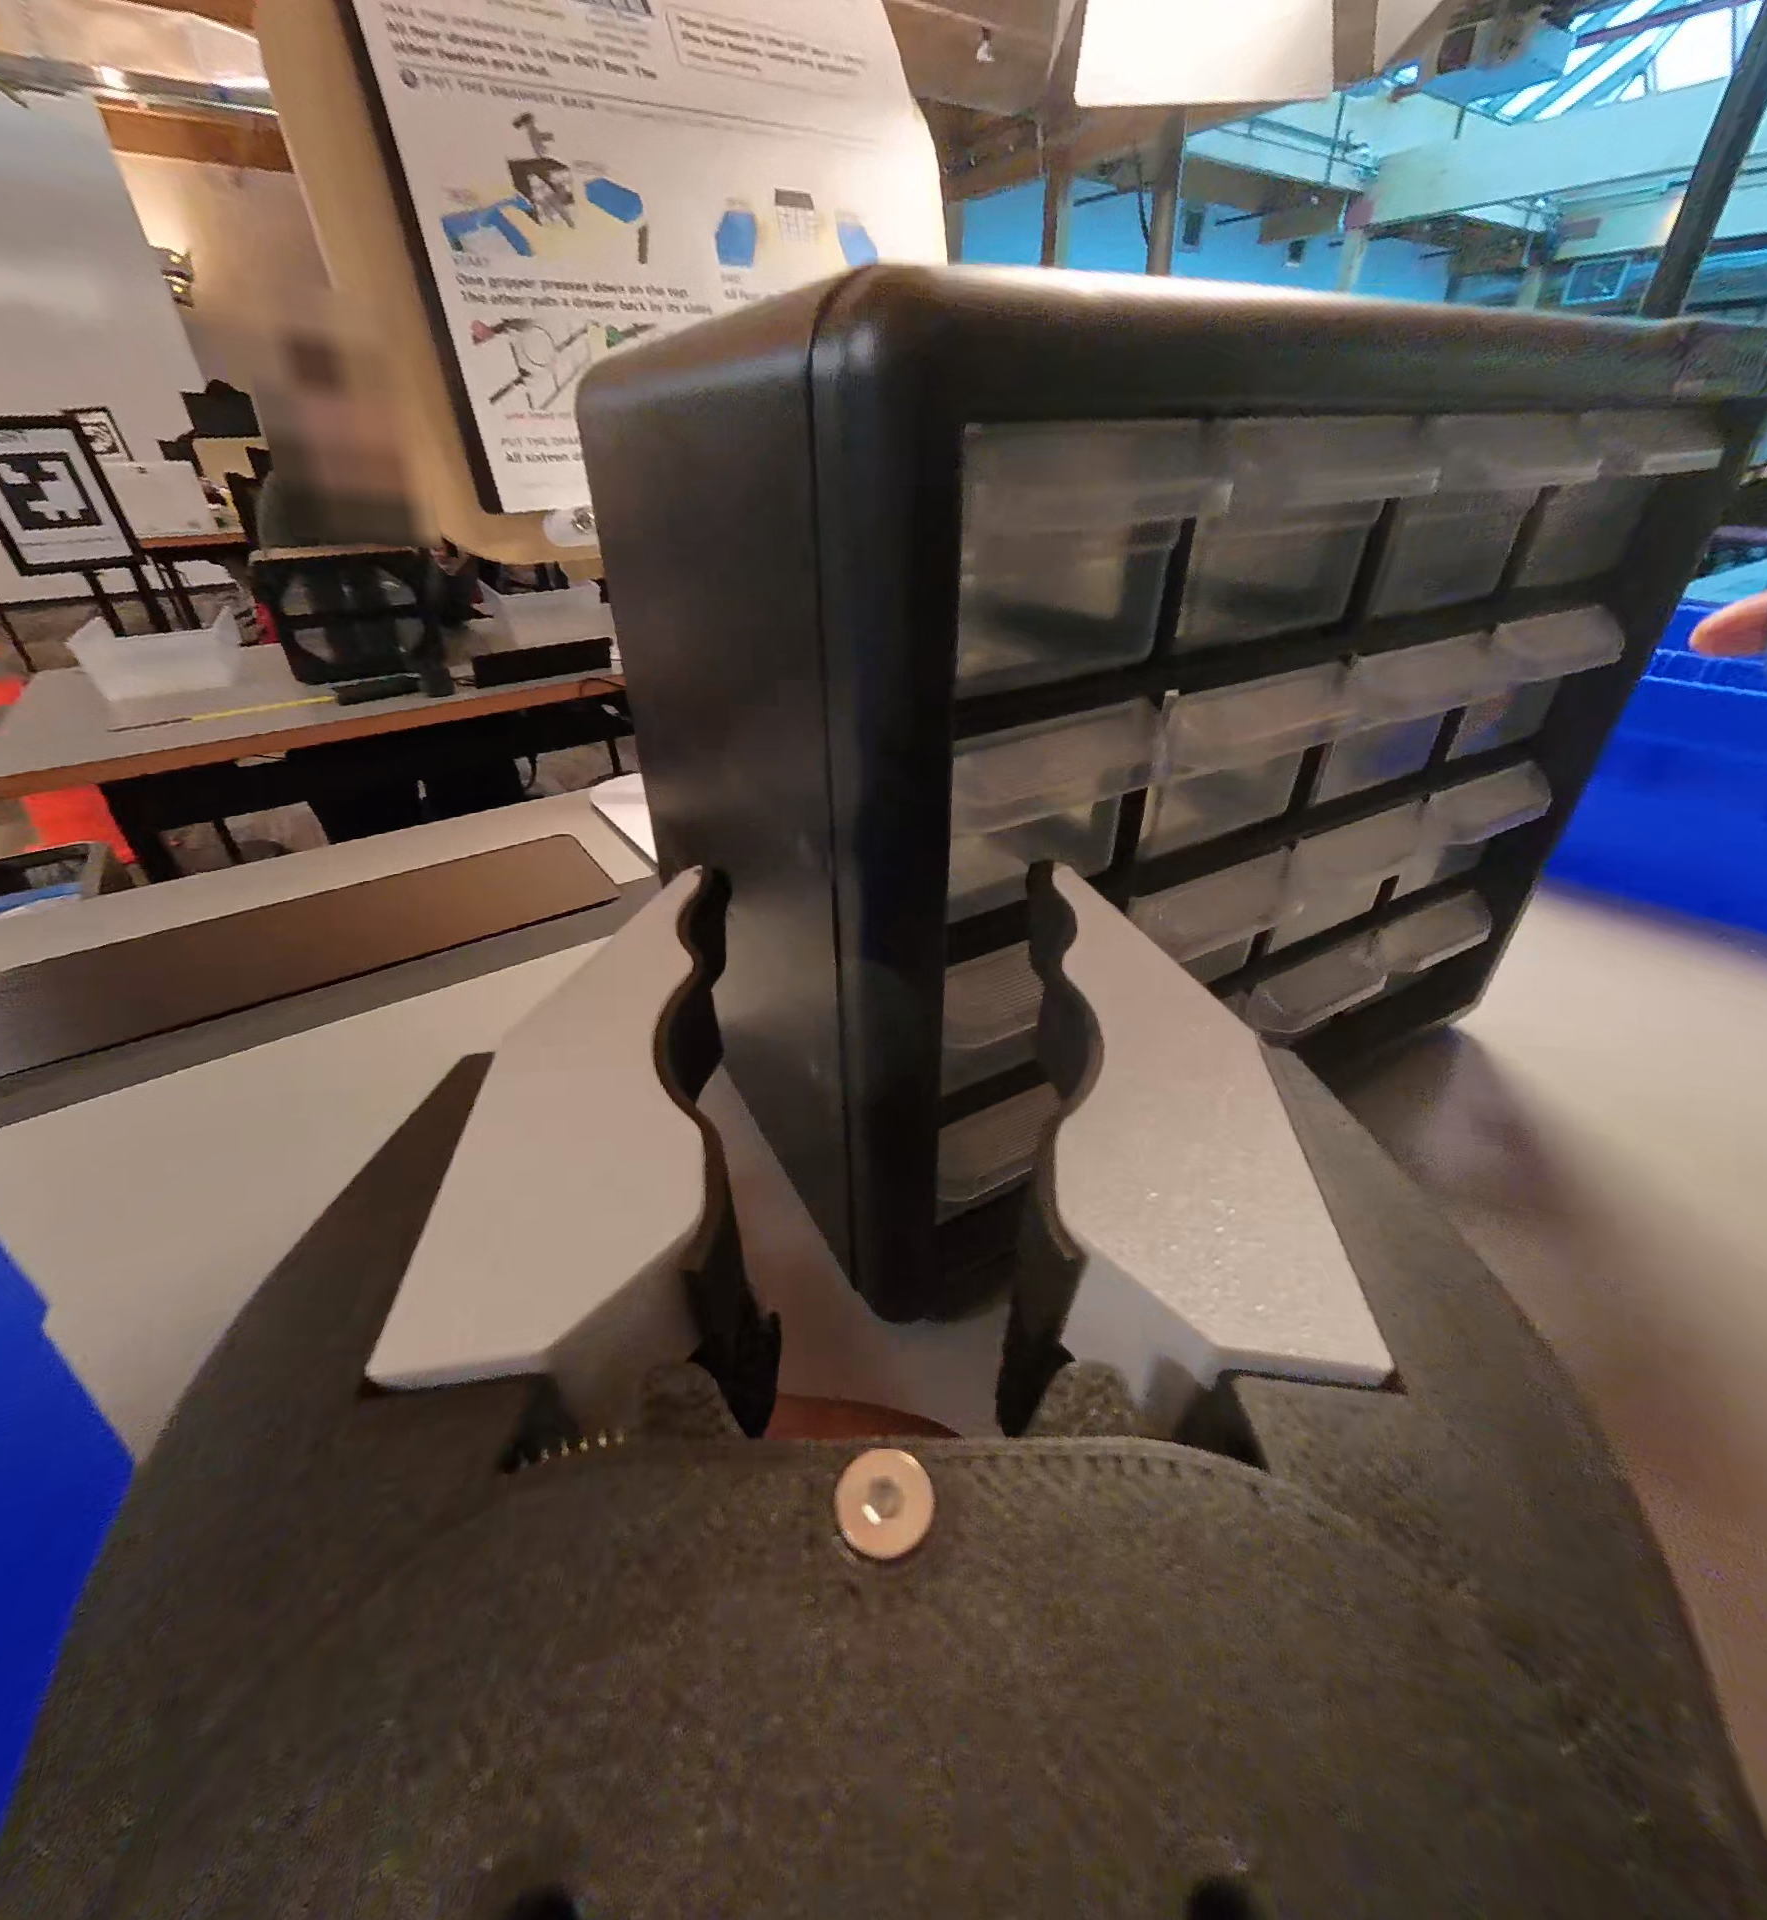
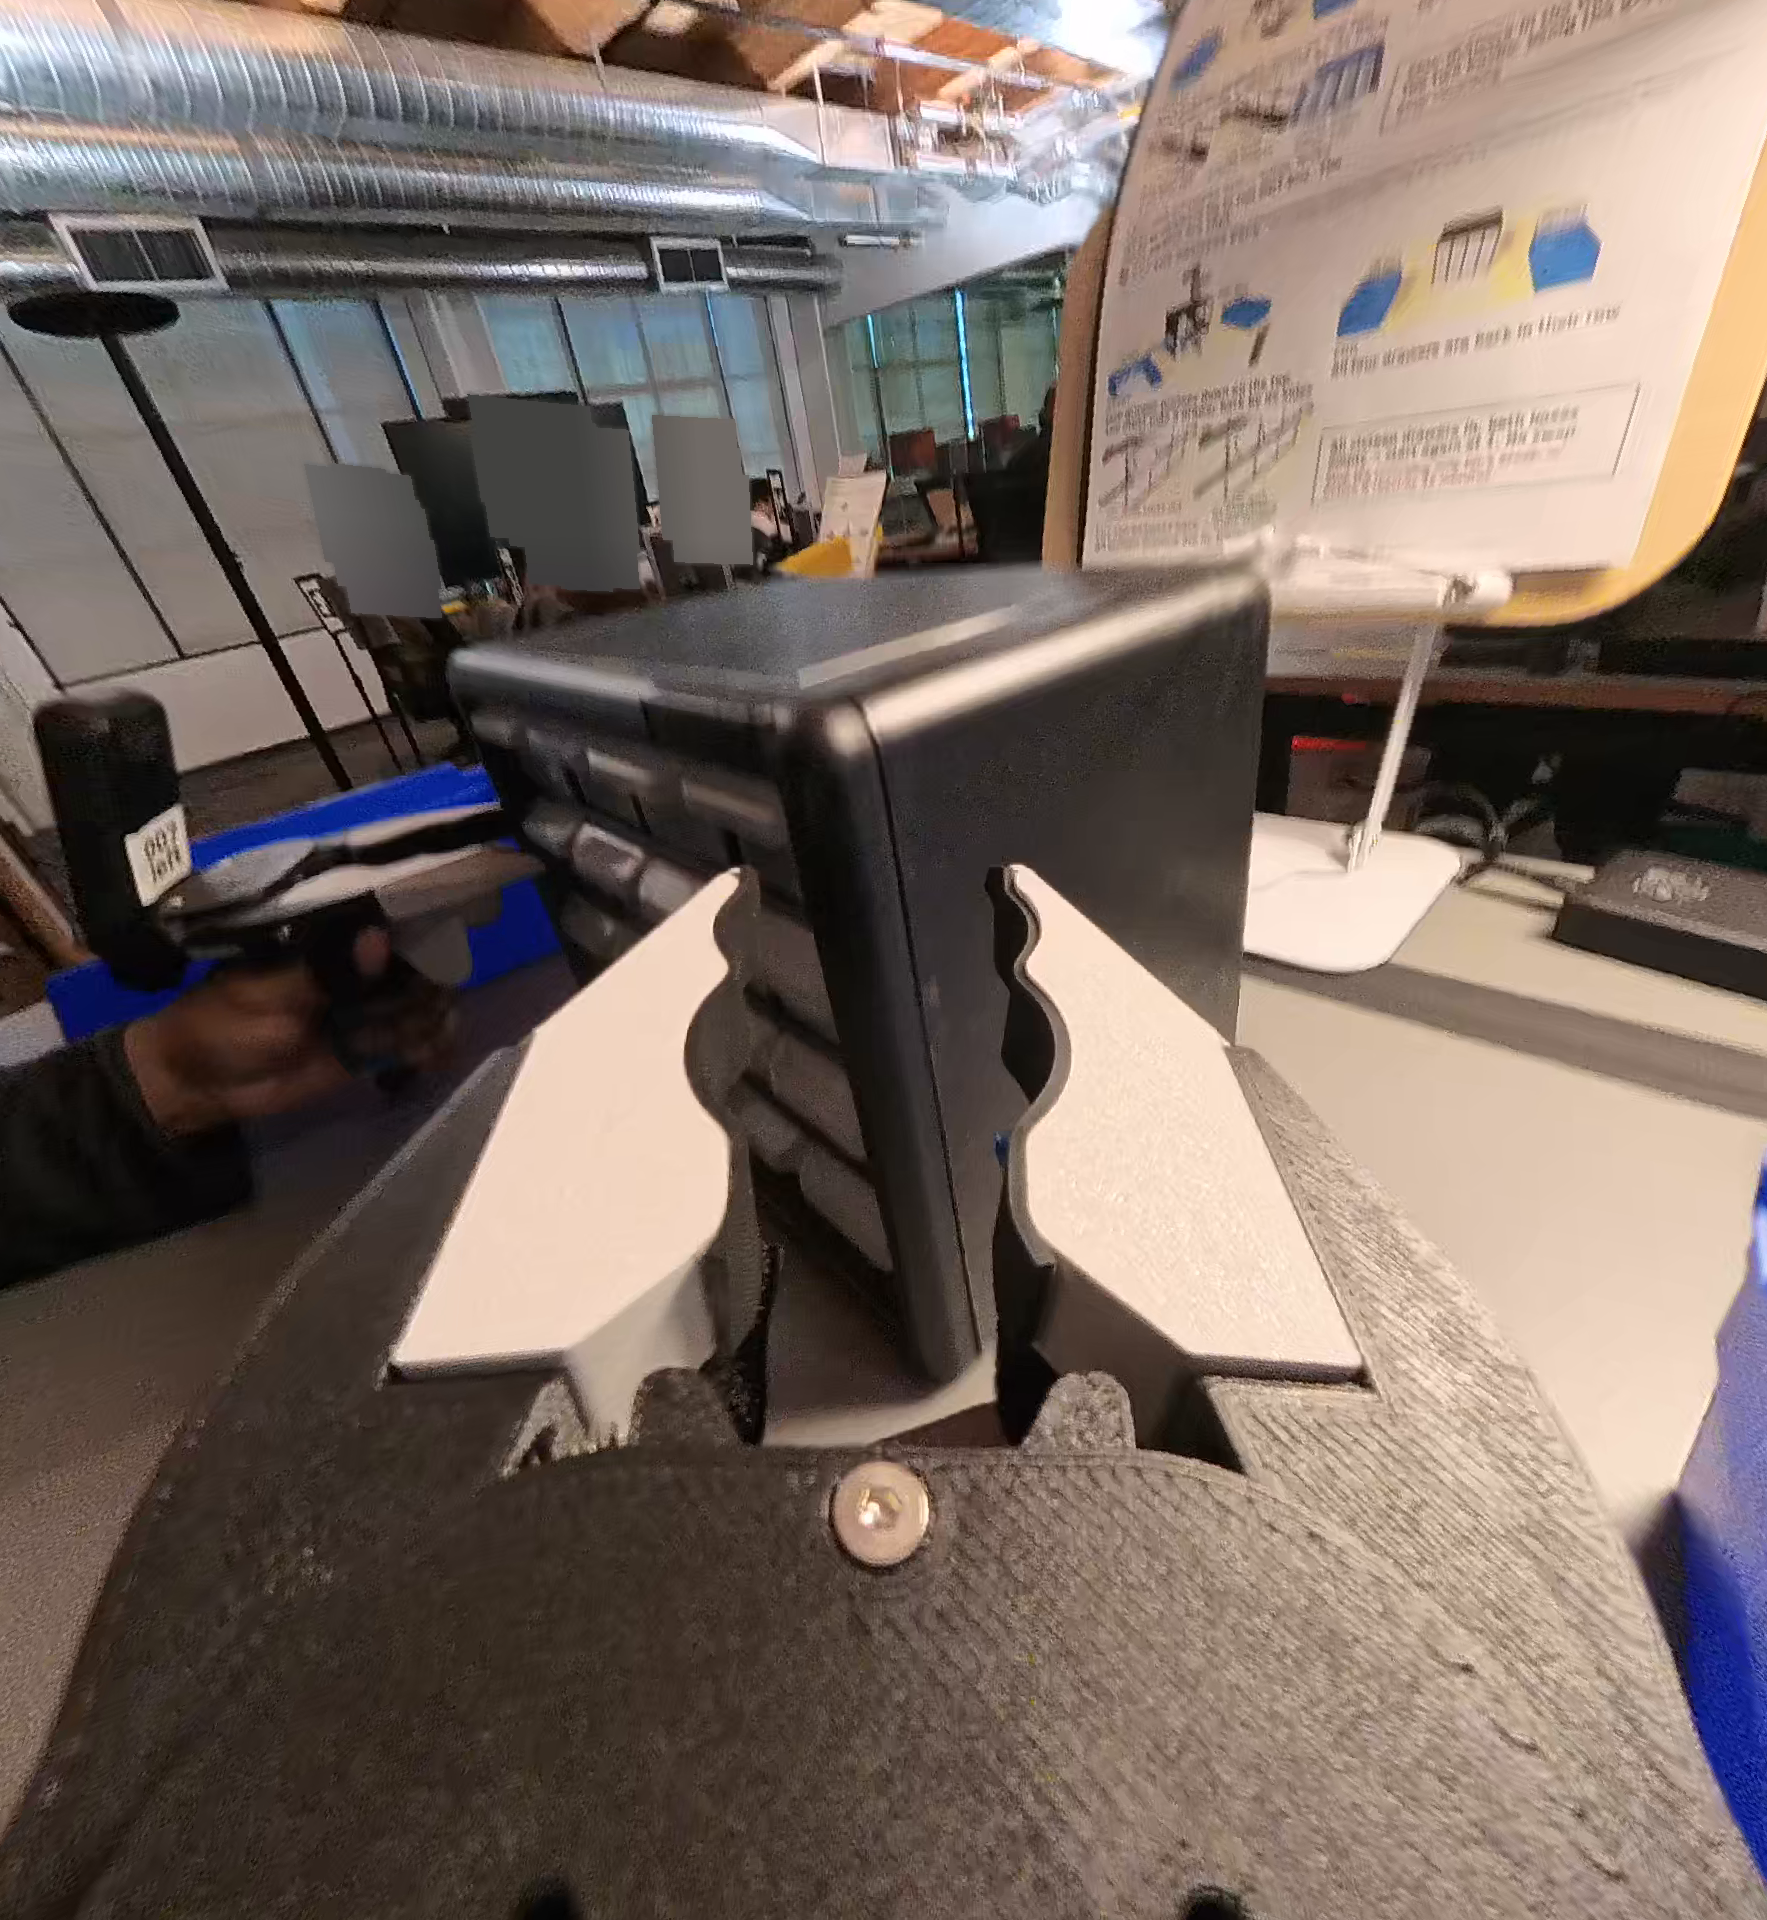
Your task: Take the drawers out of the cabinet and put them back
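Cabinet (image 1: 1222,644), black with rows of clear drawers (image 1: 1066,551) all seated in their slots, stands upright on the grey table (image 1: 183,1195) between blue bins (image 1: 1689,810). Left gripper (image 1: 874,904) faces its near left front corner with both fingers spread wide and nothing clamped. Right gripper (image 2: 868,894) is likewise spread wide around the cabinet's opposite front corner, its pads apart from the black walls.

The cabinet (image 1: 1222,665) is being viewed close up from its left front corner by the left wrist camera, and from its right front corner by the right wrist camera; its drawer front, toward 12 o'clock, is being shared.
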`<state>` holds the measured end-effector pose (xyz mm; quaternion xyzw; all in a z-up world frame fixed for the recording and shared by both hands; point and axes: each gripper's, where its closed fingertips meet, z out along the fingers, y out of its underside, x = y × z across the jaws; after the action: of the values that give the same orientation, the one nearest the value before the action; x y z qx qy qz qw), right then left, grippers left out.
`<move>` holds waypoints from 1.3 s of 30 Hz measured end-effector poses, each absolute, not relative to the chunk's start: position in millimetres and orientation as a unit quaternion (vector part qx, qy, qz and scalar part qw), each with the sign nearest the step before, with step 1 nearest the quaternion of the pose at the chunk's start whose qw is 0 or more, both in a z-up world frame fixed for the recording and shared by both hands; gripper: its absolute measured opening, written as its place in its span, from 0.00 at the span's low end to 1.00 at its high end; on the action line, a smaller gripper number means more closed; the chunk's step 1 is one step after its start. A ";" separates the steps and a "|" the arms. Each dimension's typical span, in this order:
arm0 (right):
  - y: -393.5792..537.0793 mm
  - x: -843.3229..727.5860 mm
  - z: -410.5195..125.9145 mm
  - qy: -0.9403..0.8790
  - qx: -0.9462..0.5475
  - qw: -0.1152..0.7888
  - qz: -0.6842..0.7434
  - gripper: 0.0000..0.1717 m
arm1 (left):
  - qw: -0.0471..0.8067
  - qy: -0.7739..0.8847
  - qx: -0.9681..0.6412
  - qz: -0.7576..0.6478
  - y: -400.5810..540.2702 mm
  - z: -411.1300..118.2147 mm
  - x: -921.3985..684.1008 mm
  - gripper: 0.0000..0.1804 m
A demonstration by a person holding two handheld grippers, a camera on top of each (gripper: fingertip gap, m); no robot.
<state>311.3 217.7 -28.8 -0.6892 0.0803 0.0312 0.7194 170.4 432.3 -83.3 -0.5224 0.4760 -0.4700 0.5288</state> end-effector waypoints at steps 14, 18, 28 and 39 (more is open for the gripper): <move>238.7 318.6 -93.5 0.086 -0.745 0.661 -0.029 0.22 | 0.495 0.480 -0.523 -0.500 414.6 -99.4 170.8 0.28; 238.1 321.0 -93.0 0.087 -0.745 0.660 -0.045 0.19 | 0.502 0.484 -0.521 -0.492 413.1 -100.0 171.4 0.27; 237.5 322.8 -94.5 0.085 -0.745 0.659 -0.057 0.19 | 0.530 0.490 -0.517 -0.460 418.8 -101.0 171.9 0.21; 195.6 299.0 -97.0 0.132 -0.745 0.649 -0.073 0.23 | 0.570 0.499 -0.518 -0.398 383.2 -94.0 123.2 0.31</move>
<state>299.0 195.6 -97.0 -0.7455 0.1320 -0.0728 0.6493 123.2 383.2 -94.0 -0.5179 0.4989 -0.3977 0.5697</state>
